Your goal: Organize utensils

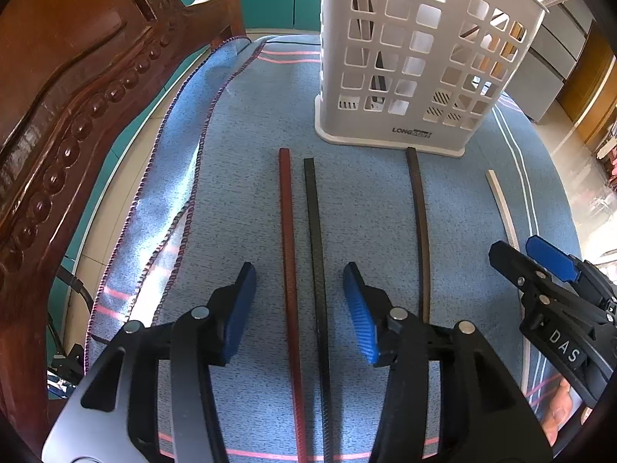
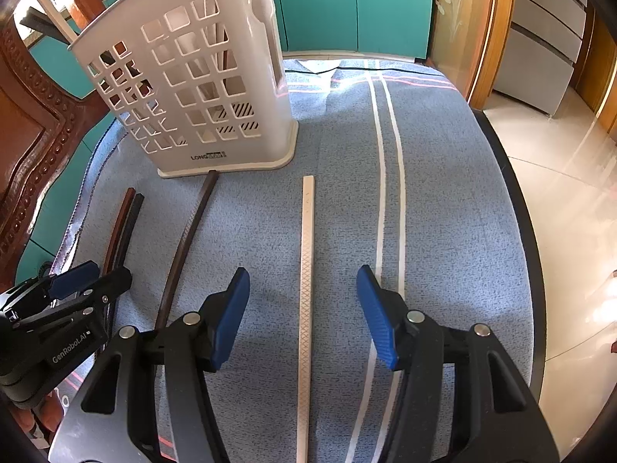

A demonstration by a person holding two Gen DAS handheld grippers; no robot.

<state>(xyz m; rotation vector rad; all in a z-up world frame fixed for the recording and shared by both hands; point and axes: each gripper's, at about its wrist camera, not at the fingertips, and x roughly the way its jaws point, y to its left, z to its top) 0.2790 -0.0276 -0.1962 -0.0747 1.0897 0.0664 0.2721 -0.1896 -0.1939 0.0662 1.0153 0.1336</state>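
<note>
four chopsticks wait in front of the white basket (image 1: 405,58) on the blue cloth (image 1: 239,177).
left hand-held gripper (image 1: 300,310) is spread wide over the red chopstick (image 1: 288,254) and black chopstick (image 1: 317,254); right hand-held gripper (image 2: 302,316) is spread over the white chopstick (image 2: 306,270). brown chopstick (image 1: 420,231) lies between. next, i think: go down, pinch, lift into basket.

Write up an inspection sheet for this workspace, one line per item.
Surface: blue cloth with white and pink stripes covers the table.
Job's things: red chopstick, black chopstick, brown chopstick and white chopstick lie loose in front of the white holder, which stands upright with some sticks already inside.
Clutter: nothing seen.
Grippers: left gripper open over the red and black pair; right gripper open over the white one.
Cables: nothing seen.
Surroundings: carved wooden chair, teal cabinets.
</note>
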